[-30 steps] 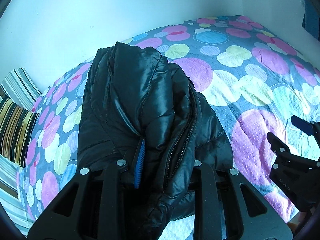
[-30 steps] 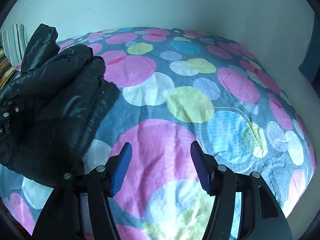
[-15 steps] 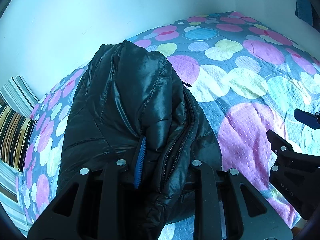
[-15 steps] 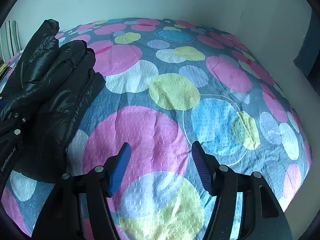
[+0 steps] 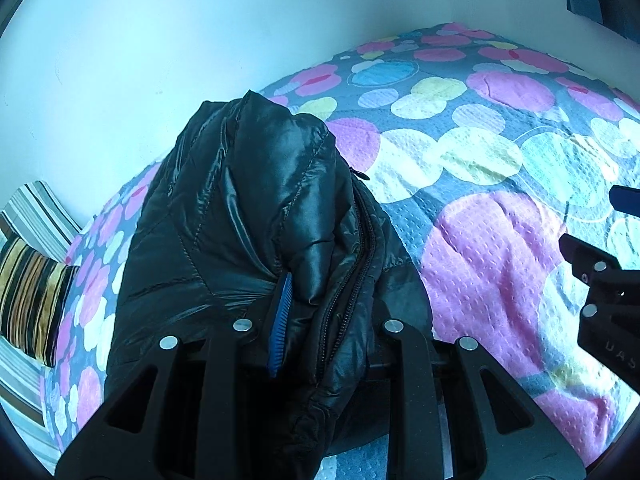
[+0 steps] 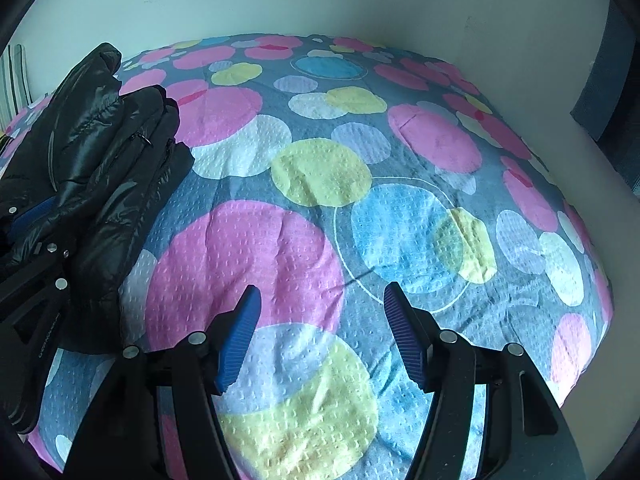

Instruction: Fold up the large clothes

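Note:
A black puffer jacket (image 5: 256,208) lies bunched and folded on the spotted bedspread (image 5: 492,264). My left gripper (image 5: 328,312) has a thick fold of it, zipper edge included, between its fingers. One blue pad (image 5: 282,312) shows against the fabric and the other is buried under it. The jaws are opening slightly, with the fold still pressed between them. In the right wrist view the jacket (image 6: 104,160) sits at the left with the left gripper (image 6: 36,240) on it. My right gripper (image 6: 320,320) hovers open over the bare bedspread (image 6: 360,152), holding nothing.
A striped pillow (image 5: 28,296) lies at the bed's left end. A pale wall (image 5: 200,40) runs along the far side of the bed. The bed's right edge (image 6: 600,280) drops off near a dark panel (image 6: 608,80).
The left gripper has sunk toward the bed with the jacket, which now sits lower and flatter. The right gripper has drifted a little away from the jacket, still open.

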Demonstrator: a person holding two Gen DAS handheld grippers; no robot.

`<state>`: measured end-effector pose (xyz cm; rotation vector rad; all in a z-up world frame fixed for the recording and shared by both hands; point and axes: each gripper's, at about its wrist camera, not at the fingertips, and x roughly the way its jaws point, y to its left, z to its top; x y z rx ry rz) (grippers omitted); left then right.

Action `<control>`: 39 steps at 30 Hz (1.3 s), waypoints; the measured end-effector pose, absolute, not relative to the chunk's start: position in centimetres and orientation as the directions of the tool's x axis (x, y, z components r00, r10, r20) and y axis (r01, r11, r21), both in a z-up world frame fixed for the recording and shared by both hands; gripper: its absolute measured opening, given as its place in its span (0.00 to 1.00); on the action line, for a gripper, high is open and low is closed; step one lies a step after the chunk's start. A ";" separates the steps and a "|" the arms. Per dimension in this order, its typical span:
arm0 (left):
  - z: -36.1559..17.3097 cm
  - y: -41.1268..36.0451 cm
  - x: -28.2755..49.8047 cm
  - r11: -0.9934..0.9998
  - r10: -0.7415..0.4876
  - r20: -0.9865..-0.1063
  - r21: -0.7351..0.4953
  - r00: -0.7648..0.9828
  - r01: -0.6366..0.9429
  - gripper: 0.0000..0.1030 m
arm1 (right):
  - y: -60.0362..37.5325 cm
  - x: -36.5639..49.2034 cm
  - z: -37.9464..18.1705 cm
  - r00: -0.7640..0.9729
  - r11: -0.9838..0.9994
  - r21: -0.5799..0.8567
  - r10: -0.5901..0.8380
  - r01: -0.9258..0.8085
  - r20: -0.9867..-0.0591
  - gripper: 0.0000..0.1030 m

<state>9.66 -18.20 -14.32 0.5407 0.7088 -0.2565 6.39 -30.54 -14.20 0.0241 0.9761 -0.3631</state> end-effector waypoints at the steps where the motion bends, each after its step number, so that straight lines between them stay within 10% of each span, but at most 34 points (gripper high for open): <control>1: -14.1 -18.1 9.5 0.835 -0.055 -0.671 0.375 0.739 0.402 0.29 | -30.6 6.2 -14.1 0.505 0.938 -0.143 -0.293 0.315 -0.812 0.62; 19: -2.0 -5.0 7.0 0.926 -0.266 -0.581 0.069 0.769 0.372 0.51 | -27.1 6.4 -8.3 0.608 0.963 -0.101 -0.238 0.250 -0.758 0.62; 28: -5.1 6.1 16.2 0.995 -0.051 -0.665 0.032 0.745 0.097 0.51 | -20.1 11.8 -3.9 0.685 0.996 -0.062 -0.088 0.063 -0.723 0.55; 39: -9.7 8.4 21.6 0.985 -0.174 -0.726 -0.115 0.666 0.132 0.51 | -10.1 21.3 -3.5 0.667 0.982 -0.130 -0.004 -0.140 -0.745 0.46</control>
